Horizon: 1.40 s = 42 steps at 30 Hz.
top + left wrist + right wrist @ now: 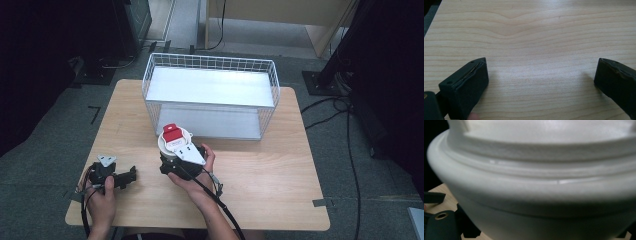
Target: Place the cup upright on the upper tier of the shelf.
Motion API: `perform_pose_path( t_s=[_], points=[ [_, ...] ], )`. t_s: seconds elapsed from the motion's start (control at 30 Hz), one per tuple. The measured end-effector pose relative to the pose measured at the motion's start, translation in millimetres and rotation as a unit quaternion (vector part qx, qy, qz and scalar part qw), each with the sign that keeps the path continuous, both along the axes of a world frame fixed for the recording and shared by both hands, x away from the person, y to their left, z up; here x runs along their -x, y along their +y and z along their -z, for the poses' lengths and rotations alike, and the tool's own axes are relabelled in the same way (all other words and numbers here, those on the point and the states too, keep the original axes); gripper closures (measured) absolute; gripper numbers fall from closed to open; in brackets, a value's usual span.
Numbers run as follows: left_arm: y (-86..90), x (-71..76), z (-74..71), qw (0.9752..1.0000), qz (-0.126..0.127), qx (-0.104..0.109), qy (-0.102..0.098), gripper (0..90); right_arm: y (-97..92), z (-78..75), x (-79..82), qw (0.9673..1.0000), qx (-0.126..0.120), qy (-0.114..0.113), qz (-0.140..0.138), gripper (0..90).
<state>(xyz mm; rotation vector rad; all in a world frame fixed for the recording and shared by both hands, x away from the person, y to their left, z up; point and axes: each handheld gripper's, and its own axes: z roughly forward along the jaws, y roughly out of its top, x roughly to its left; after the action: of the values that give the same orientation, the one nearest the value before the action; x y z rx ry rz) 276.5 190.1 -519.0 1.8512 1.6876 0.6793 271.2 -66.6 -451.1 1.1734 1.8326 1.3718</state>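
Pale wood-grain table [280, 165] bearing a white wire-mesh basket [210, 95], before which the right gripper [172, 162] clasps a smooth, round white container [536, 182] with red lid, jaws hidden; left gripper [541, 80] rests spread, empty.

White tub [172, 145] – red lid [170, 131]; white wire basket [210, 62]; pale wood-grain table [260, 170]; black grippers.

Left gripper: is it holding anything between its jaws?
No, the left gripper has its jaws wide apart with just bare wooden table between them.
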Motion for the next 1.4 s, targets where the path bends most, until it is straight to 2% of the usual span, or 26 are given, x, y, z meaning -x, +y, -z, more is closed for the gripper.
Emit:
perform_pose_path(
  t_s=[0.1,0.17,0.2,0.23,0.27,0.3,0.53,0.67,0.7,0.73,0.77,0.83,0.9,1.0,1.03,1.07,1.13,1.17,1.23,1.4],
  points=[
    [0.2,0.1,-0.1,1.0,0.001,-0.001,0.001,0.0,-2.5,-7.7,0.7,1.0,-0.003,-0.009,0.002,11.9],
    [0.1,0.0,-0.1,1.0,0.001,-0.001,0.001,0.0,-5.5,-19.3,2.2,0.9996,-0.01,-0.026,0.003,11.9],
    [0.1,0.0,-0.1,1.0,0.001,-0.001,0.001,0.0,-5.5,-19.3,2.2,0.9996,-0.01,-0.026,0.003,11.9],
    [0.1,0.0,-0.1,1.0,0.001,-0.001,0.001,0.0,-7.5,-27.3,3.3,0.999,-0.014,-0.042,0.0,11.9],
    [0.1,0.0,-0.1,1.0,0.001,-0.001,0.001,0.0,-7.5,-27.3,3.3,0.999,-0.014,-0.042,0.0,11.9],
    [0.1,0.0,-0.1,1.0,0.001,-0.001,0.001,0.0,-8.8,-34.2,4.1,0.9983,-0.016,-0.056,-0.001,11.9],
    [0.1,0.0,-0.1,1.0,0.001,-0.001,0.001,0.0,-13.2,-53.2,2.2,0.9963,-0.021,-0.083,0.002,11.9],
    [0.2,0.0,-0.1,1.0,0.001,-0.001,0.001,0.0,-20.0,-70.6,-2.1,0.9934,-0.028,-0.11,0.013,12.0],
    [0.2,0.0,-0.1,1.0,0.001,-0.001,0.001,0.0,-20.0,-70.6,-2.1,0.9934,-0.028,-0.11,0.013,12.0],
    [0.2,0.0,-0.1,1.0,0.001,-0.001,0.001,0.0,-23.0,-77.8,-3.8,0.9916,-0.032,-0.124,0.016,12.0],
    [0.2,0.0,-0.1,1.0,0.001,-0.001,0.001,0.0,-23.0,-77.8,-3.8,0.9916,-0.032,-0.124,0.016,12.0],
    [0.0,0.0,0.0,1.0,0.0,0.0,0.0,0.0,-27.7,-89.6,-6.8,0.9882,-0.04,-0.146,0.021,12.0],
    [0.2,0.0,-0.1,1.0,0.001,-0.001,0.001,0.0,-30.4,-95.4,-8.8,0.9864,-0.041,-0.157,0.025,12.0],
    [0.2,0.0,0.0,1.0,0.001,-0.001,0.0,0.0,-35.3,-104.6,-13.3,0.9838,-0.044,-0.171,0.033,12.0],
    [0.2,0.0,0.0,1.0,0.001,-0.001,0.0,0.0,-35.3,-104.6,-13.3,0.9838,-0.044,-0.171,0.033,12.0],
    [0.2,0.0,0.0,1.0,0.001,-0.001,0.001,0.0,-38.8,-110.7,-17.1,0.9821,-0.041,-0.179,0.041,12.0],
    [0.2,0.0,0.0,1.0,0.001,-0.001,0.0,0.0,-40.2,-112.8,-18.7,0.9815,-0.041,-0.182,0.043,12.0],
    [0.2,0.0,0.0,1.0,0.001,-0.001,0.0,0.0,-43.8,-118.3,-23.2,0.9795,-0.042,-0.19,0.052,12.1],
    [0.1,0.0,0.0,1.0,0.001,0.0,0.0,0.0,-44.9,-120.2,-24.7,0.9789,-0.042,-0.192,0.054,12.0],
    [0.0,-0.2,0.0,1.0,0.0,0.0,0.0,0.0,-51.5,-132.4,-38.3,0.975,-0.034,-0.208,0.069,12.0]
  ],
)
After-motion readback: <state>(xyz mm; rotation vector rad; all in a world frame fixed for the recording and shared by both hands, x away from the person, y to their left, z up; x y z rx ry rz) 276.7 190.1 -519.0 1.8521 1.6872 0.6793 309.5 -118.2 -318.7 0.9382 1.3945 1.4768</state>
